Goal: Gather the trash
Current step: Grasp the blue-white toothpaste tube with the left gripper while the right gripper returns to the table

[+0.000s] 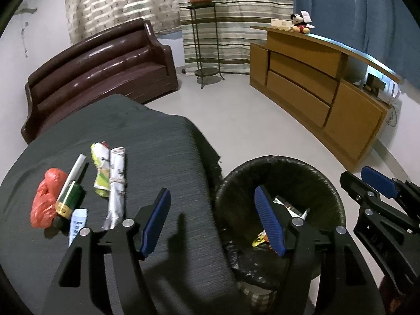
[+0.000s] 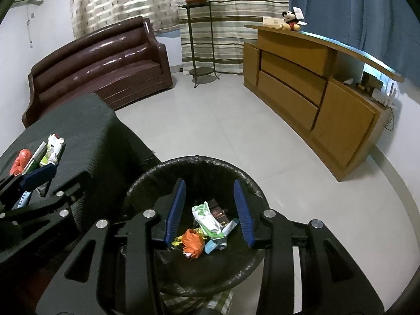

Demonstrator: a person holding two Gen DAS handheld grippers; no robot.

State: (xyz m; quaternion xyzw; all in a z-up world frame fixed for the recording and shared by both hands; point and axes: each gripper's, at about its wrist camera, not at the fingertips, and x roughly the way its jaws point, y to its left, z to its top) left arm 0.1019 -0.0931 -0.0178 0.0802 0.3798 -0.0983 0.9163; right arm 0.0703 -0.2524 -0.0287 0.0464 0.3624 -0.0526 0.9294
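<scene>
Several pieces of trash lie on the dark-clothed table point(image 1: 162, 152): a red plastic bag point(image 1: 44, 199), a green carton point(image 1: 69, 197), a green-yellow wrapper point(image 1: 101, 168), a rolled silvery paper point(image 1: 116, 183) and a blue-white wrapper point(image 1: 77, 223). My left gripper point(image 1: 212, 223) is open and empty, straddling the table edge and the black-lined bin point(image 1: 278, 165). My right gripper point(image 2: 210, 210) hangs open over the bin point(image 2: 197, 160), with nothing between its pads. An orange bag point(image 2: 193, 241), a green-white wrapper point(image 2: 207, 218) and a brown box point(image 2: 216, 210) lie in the bin.
A brown sofa point(image 1: 99, 68) stands behind the table. A metal plant stand point(image 1: 204, 39) with a potted plant is by the striped curtain. A long wooden cabinet point(image 1: 315, 84) with a plush toy point(image 1: 300, 23) runs along the right. Pale tiled floor point(image 2: 223, 131) lies between them.
</scene>
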